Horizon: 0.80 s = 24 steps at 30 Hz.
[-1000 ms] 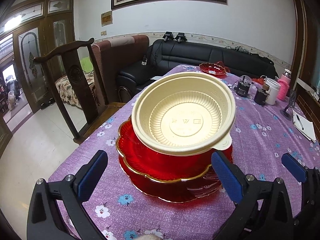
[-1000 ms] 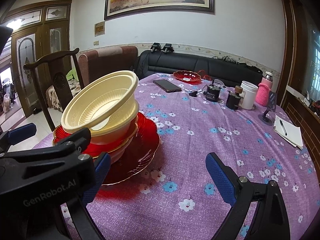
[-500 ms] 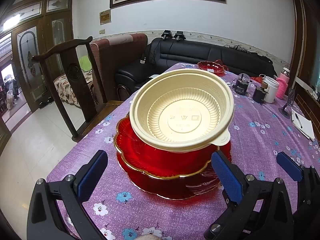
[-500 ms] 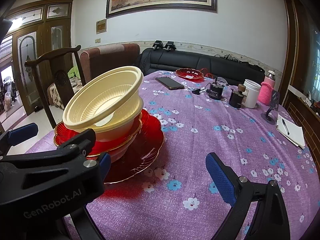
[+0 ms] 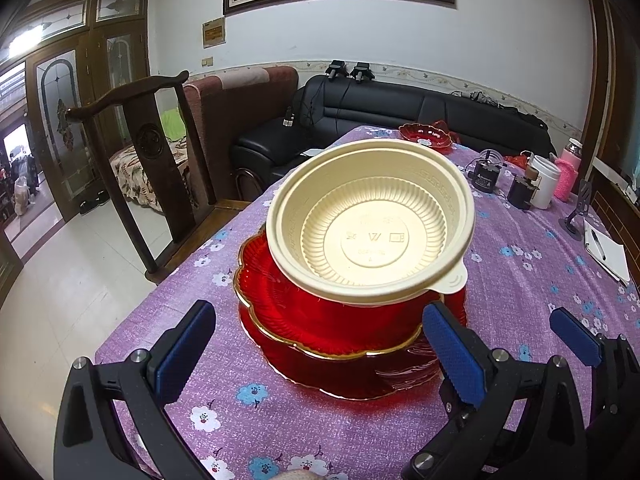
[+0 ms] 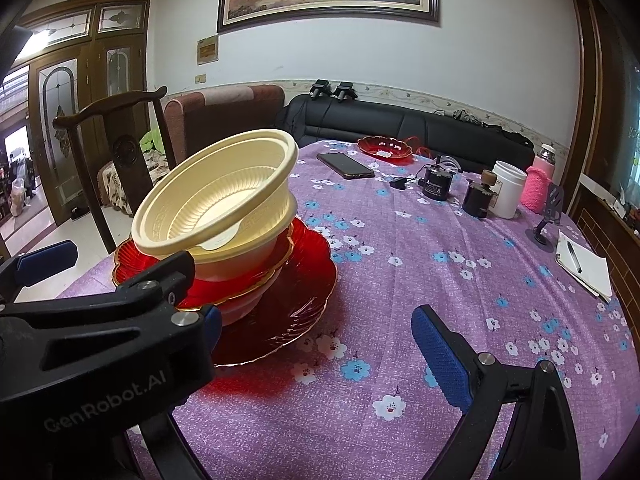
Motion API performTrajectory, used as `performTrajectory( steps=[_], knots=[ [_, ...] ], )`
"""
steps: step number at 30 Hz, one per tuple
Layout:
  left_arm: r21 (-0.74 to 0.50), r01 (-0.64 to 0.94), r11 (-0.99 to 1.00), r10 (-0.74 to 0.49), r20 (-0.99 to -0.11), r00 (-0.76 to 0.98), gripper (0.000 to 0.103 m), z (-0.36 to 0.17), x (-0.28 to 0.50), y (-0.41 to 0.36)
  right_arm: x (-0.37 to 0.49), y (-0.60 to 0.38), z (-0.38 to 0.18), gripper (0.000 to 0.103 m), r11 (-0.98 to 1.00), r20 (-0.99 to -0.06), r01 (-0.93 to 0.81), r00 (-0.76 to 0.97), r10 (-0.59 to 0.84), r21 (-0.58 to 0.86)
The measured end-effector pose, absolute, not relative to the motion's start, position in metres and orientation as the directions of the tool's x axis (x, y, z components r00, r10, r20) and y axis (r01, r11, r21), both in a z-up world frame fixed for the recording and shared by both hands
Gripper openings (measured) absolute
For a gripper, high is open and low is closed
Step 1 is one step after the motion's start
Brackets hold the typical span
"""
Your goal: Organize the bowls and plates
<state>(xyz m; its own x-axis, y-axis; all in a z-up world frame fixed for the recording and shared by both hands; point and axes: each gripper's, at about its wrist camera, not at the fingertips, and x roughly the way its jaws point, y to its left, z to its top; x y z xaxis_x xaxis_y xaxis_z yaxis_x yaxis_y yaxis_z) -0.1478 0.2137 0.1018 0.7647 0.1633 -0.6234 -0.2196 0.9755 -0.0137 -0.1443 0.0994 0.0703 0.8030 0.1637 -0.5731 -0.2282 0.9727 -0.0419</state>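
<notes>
Both hand-held grippers [image 5: 318,344] [image 6: 316,338] gape empty; cream bowls [image 6: 216,200] sit nested in red plates [image 6: 296,304].

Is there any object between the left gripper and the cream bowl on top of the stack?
Nothing visible. The left gripper, jaws open, faces the cream bowl across bare tablecloth; only the red plates under it lie nearer.

A stack stands at the tabletop's [image 6: 400,280] near-left corner. At the bottom lies a large red glass plate [image 6: 288,320]; on it a scalloped red dish with a gold rim [image 5: 304,312]; then two cream ribbed plastic bowls, the top bowl [image 5: 370,224] tilted in the lower bowl [image 6: 248,256]. Far off at one o'clock sits another small red dish [image 5: 425,135], alone.
</notes>
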Motion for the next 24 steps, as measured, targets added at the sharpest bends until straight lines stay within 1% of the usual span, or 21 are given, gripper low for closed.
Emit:
performTrajectory(
  steps=[8, 12, 24],
  knots=[
    [-0.015, -0.231, 0.973, 0.171, -0.626, 0.761, 0.103, 0.103, -0.146, 0.216, -0.144, 0.101, 0.07, 0.098, 0.971, -0.571, -0.236, 0.803, 0.17, -0.044],
    [-0.002, -0.252, 0.968, 0.196, -0.623, 0.757, 0.103, 0.104, -0.146, 0.217, -0.145, 0.1, 0.071, 0.098, 0.97, -0.568, -0.238, 0.804, 0.174, -0.04],
    [0.011, -0.26, 0.965, 0.21, -0.625, 0.752, 0.103, 0.107, -0.149, 0.21, -0.15, 0.084, 0.076, 0.098, 0.974, -0.55, -0.228, 0.813, 0.193, 0.005]
  ],
)
